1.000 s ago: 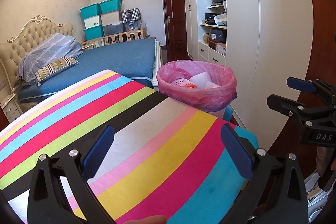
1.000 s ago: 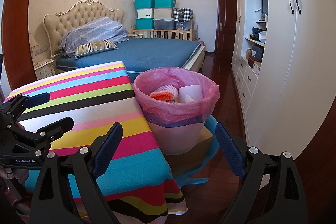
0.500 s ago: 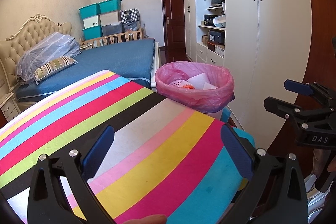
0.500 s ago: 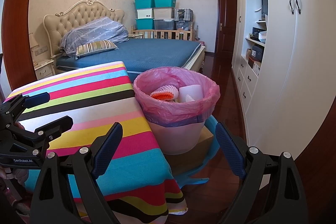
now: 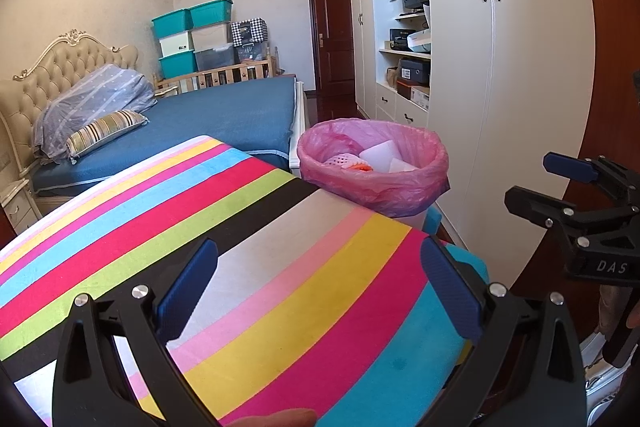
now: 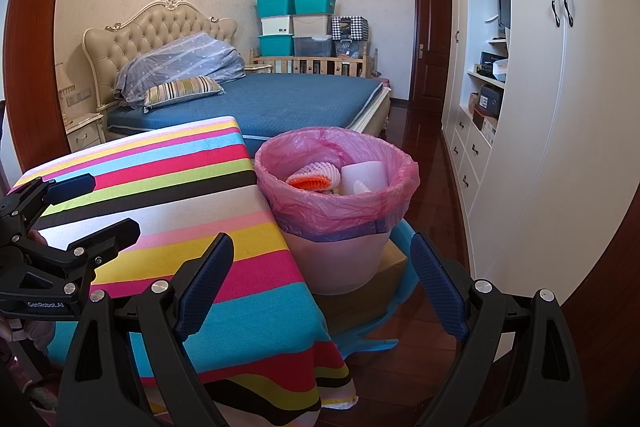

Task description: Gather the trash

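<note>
Left gripper [image 5: 318, 281] nearest, blue-padded fingers spread wide, nothing between them, hovering over the rainbow-striped fabric tablecloth [image 5: 248, 251]. Right gripper [image 6: 322, 277] likewise released and empty, aimed past the table's corner. No loose trash visible on the cloth.

Just beyond the table edge: pale round plastic waste bin [image 6: 336, 259] with crinkled pink plastic liner bag [image 6: 340, 203], sitting on what looks like a cardboard box over a blue mat. Inside: white-and-orange foam fruit net [image 6: 312, 177], white foam block [image 6: 366, 177], some white paper. All likely featherlight, soft and crushable; not fragile.

The liner is thin and slippery and could tear; if the bag is to be lifted, pinch the folded-over rim at opposite sides and gather it.

Farther back: blue-covered bed [image 6: 280, 99], white wardrobe wall [image 6: 560, 107].
</note>
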Demonstrator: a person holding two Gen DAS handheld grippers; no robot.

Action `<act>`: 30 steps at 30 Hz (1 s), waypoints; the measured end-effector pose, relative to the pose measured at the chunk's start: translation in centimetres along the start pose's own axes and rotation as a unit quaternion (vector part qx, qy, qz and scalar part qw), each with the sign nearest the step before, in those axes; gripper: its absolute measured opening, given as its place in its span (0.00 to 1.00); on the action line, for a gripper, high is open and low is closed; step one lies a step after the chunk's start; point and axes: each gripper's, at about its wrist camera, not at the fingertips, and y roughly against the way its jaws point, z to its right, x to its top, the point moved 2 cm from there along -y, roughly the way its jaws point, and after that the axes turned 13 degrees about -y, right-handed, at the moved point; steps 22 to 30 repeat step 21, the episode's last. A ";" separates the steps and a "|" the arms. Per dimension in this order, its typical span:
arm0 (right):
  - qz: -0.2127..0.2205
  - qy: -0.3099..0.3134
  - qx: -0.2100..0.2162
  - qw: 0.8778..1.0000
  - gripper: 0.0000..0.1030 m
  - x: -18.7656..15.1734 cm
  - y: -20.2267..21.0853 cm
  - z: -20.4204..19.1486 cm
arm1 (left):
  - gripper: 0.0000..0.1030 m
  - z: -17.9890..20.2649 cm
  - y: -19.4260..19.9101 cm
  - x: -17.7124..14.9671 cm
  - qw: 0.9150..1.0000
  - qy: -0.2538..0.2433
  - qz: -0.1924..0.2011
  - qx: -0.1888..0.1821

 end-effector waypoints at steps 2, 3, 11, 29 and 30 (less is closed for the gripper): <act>0.000 0.000 0.000 1.000 0.82 0.0 0.0 0.0 | 0.95 0.0 0.0 0.0 1.000 0.000 0.000 -0.002; 0.000 0.000 0.000 1.000 0.82 0.0 0.0 0.0 | 0.95 -0.1 0.0 0.0 1.000 0.001 0.000 -0.003; 0.000 0.002 -0.001 1.000 0.82 -0.2 -0.1 -0.1 | 0.95 -0.6 0.0 0.2 1.000 0.013 0.006 -0.004; -0.038 0.032 0.030 0.998 0.82 -1.2 -1.6 -5.1 | 0.95 -8.7 2.0 -2.2 0.997 0.059 -0.025 0.034; -0.038 0.032 0.030 0.998 0.82 -1.2 -1.6 -5.1 | 0.95 -8.7 2.0 -2.2 0.997 0.059 -0.025 0.034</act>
